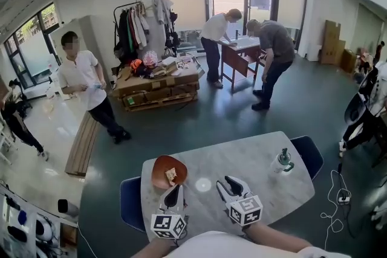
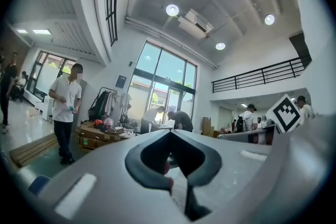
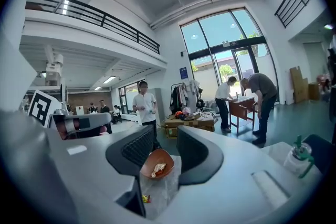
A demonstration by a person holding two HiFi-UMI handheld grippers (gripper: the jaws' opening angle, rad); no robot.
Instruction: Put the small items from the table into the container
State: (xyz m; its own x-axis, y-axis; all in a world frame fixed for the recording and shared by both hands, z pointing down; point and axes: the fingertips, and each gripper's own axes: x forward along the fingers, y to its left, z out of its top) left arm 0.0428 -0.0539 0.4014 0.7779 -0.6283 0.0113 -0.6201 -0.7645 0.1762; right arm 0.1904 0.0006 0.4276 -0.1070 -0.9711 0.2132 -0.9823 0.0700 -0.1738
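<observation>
A brown bowl [image 1: 168, 171] stands on the white table [image 1: 254, 166] at its left, with a pale wrapped item [image 1: 171, 175] inside. My left gripper [image 1: 175, 190] hovers just at the bowl's near side, its fingers together at the tips; in the left gripper view [image 2: 170, 132] only a reddish glimpse shows behind the pads. My right gripper [image 1: 233, 185] is to the bowl's right, open. In the right gripper view the bowl [image 3: 156, 164] shows between the spread jaws [image 3: 165, 157], and a small yellow-red wrapped item [image 3: 146, 198] lies on the table close under them.
A cup with a green lid and straw [image 1: 283, 161] stands at the table's right end. Blue chairs [image 1: 130, 202] [image 1: 309, 154] flank the table. Several people stand farther off, around a pallet of boxes [image 1: 158, 89] and a wooden desk [image 1: 242, 51].
</observation>
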